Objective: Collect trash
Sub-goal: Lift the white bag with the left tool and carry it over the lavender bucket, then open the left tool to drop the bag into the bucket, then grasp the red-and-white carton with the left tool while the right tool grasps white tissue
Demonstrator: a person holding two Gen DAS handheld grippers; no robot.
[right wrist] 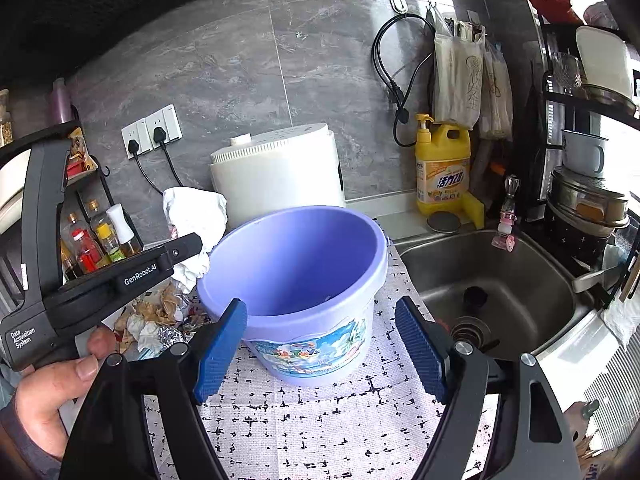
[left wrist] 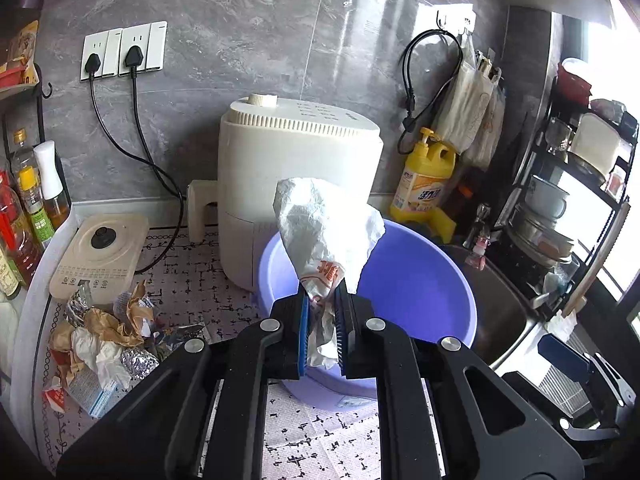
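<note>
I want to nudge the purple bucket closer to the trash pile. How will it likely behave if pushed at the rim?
The purple bucket looks like thin plastic and shows nothing inside, so it is probably light and should slide easily on the patterned mat. It is fairly tall and narrows toward its base, so a push high at the rim may tip it; pushing low seems safer.

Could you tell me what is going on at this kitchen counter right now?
A person is collecting trash with a handheld claw in each hand. The left claw is shut on a crumpled white wrapper, holding it by the rim of the purple bucket. The right claw is open and empty in front of the bucket. A heap of crumpled paper and foil lies on the counter, left of the bucket.
</note>
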